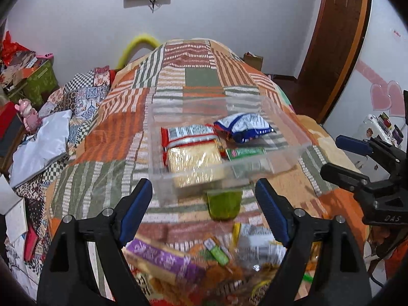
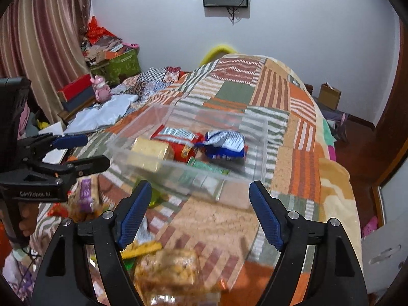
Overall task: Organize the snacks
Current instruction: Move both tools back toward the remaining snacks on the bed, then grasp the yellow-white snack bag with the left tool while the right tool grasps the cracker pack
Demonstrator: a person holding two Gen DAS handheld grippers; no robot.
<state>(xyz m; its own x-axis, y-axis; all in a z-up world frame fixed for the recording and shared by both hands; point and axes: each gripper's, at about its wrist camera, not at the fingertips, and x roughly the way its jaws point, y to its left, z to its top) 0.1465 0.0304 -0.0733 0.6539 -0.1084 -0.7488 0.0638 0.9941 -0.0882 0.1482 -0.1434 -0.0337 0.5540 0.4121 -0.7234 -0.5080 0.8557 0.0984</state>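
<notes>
A clear bin (image 1: 293,127) sat on the patchwork blanket (image 1: 127,127), with four snacks inside: a red packet (image 1: 188,134), a blue-and-white bag (image 1: 243,126), a yellow block (image 1: 193,160) against the near wall, and a green bar (image 1: 244,153) beside it. A green cup (image 1: 224,204) stood just outside the bin's near wall. More snacks lay in a blurred heap closer in, among them a purple packet (image 1: 163,257) and a small green bar (image 1: 216,251).

The left gripper (image 1: 204,199) hung above that heap with its jaws spread wide and nothing between them. The right gripper (image 2: 200,199) was likewise wide open and empty, hovering over the blanket short of the bin, a crinkly bag of yellow bits (image 2: 173,270) below it. Each gripper showed at the edge of the other's view, off to the side of the bin, touching nothing
</notes>
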